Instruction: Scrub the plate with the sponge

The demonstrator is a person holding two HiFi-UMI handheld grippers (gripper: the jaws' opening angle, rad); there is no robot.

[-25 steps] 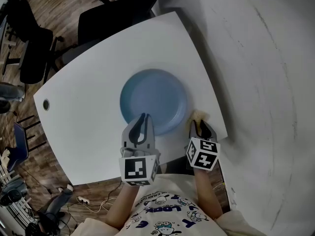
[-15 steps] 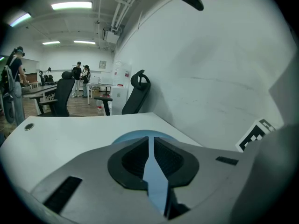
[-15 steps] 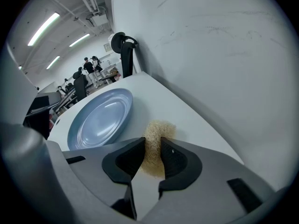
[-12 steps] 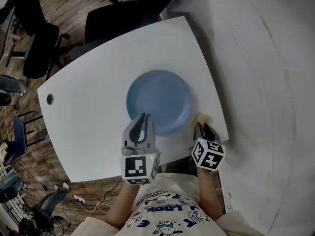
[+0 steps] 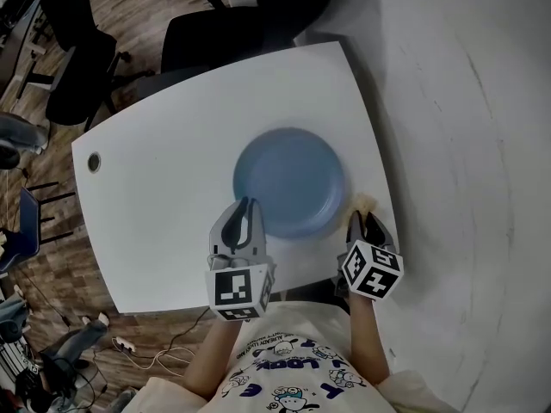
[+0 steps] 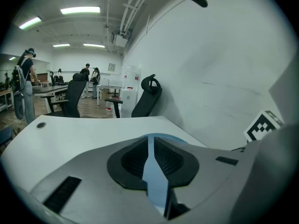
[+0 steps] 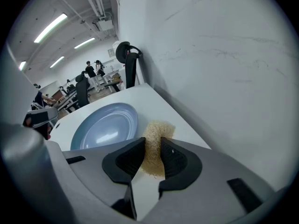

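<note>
A blue plate (image 5: 288, 181) lies in the middle of the white table (image 5: 172, 144). A beige fibrous sponge (image 5: 363, 201) sits just right of it, near the table's right edge. My right gripper (image 5: 362, 215) is shut on the sponge (image 7: 158, 130). Its jaws have just been closing, and the pads now press the sponge's sides, with the plate (image 7: 105, 125) to the left. My left gripper (image 5: 248, 203) is shut on nothing, its tips at the plate's near left rim. In the left gripper view the plate (image 6: 170, 137) shows past the left gripper (image 6: 149, 141).
Black office chairs (image 5: 250, 15) stand beyond the table's far edge and at the left (image 5: 69, 84). A round cable hole (image 5: 93, 162) is at the table's left corner. A pale wall (image 5: 465, 144) runs along the right. People stand far off in the room.
My left gripper has slid left along the plate's near rim. My right gripper has closed on the sponge and risen a little. The head view has shifted.
</note>
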